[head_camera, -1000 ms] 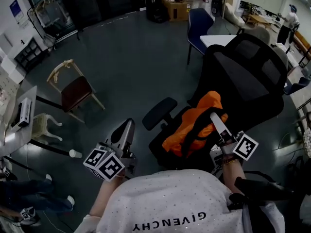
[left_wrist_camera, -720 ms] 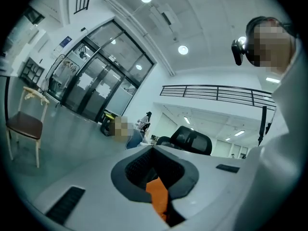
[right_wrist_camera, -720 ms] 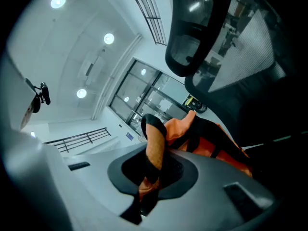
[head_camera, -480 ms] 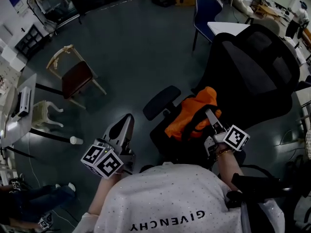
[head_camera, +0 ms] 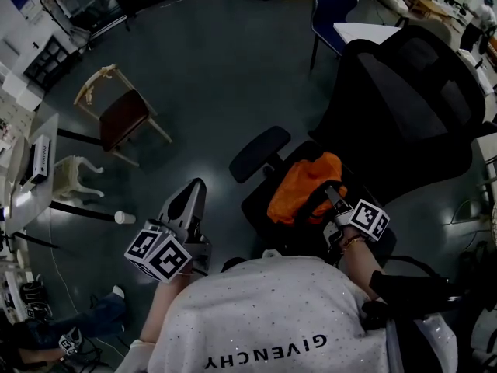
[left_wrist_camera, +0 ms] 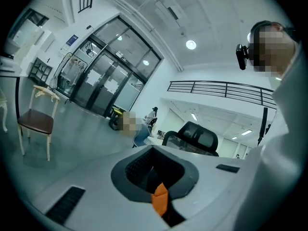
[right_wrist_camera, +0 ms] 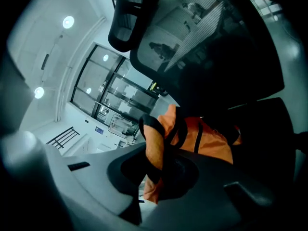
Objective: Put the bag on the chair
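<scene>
Entry: we logged the orange bag (head_camera: 301, 186) toward the chair (head_camera: 411, 107) seat's front edge, with the right gripper (head_camera: 332, 199) pinching its strap (right_wrist_camera: 154, 148). The left gripper (head_camera: 190, 208) was pressed together and idle. We judged placement nearly complete; next comes settling the bag, then release.

Black office chair (head_camera: 404, 92): tall backrest walls off far side, armrest (head_camera: 260, 152) guards seat's left edge. Orange bag (head_camera: 303, 179) fills seat, right tool (head_camera: 332, 199) clamped on its strap. Open floor (head_camera: 210, 68) under left tool (head_camera: 194, 189), wide free lane. Beyond it wooden chair (head_camera: 120, 119), cup (head_camera: 123, 217) well apart.
</scene>
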`<state>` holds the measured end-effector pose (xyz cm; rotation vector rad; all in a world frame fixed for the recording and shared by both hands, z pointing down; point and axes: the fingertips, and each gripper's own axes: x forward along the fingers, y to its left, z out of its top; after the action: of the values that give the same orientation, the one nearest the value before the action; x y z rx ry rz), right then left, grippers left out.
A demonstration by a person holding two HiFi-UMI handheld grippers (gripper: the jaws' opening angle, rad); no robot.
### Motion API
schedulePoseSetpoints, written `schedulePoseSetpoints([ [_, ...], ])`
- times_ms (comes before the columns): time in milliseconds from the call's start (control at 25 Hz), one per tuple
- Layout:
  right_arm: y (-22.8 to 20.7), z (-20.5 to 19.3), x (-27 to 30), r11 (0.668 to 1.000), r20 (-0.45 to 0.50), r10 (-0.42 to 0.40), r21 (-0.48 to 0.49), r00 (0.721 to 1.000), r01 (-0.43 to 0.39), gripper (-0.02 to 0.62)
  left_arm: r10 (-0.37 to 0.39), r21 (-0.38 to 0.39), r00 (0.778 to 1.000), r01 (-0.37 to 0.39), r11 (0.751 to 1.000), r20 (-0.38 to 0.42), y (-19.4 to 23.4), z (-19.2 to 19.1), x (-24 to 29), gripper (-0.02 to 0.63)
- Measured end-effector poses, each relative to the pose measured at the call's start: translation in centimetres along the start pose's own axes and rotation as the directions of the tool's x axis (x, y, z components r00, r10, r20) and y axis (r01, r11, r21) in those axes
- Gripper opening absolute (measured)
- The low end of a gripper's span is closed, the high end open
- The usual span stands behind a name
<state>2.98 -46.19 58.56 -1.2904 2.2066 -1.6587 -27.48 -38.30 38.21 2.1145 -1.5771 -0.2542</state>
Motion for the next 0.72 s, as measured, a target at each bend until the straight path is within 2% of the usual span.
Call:
schedulePoseSetpoints([
  [200,-1.6,-1.7,-0.8,0.999,-0.028,-0.007,0.032,1.0,0.008,0.03,0.013,-0.011,0.999,-0.013,1.0,-0.029,0.4,-1.5,0.2,0.002],
  [400,-2.9,-3.3,-1.3,0.998,-0.05,-0.017,0.061,0.999,0.02,0.031,-0.014,-0.017,0.998,0.013,1.0,-0.058,-0.7,-2.2,0.9,0.002],
  [720,-4.8,-3.5,-1.8,0.995,-0.078,-0.092,-0.057,0.993,0.087,0.031,-0.029,-0.001,0.998,0.029,1.0,-0.057,-1.4,-2.4,1.2,0.002],
])
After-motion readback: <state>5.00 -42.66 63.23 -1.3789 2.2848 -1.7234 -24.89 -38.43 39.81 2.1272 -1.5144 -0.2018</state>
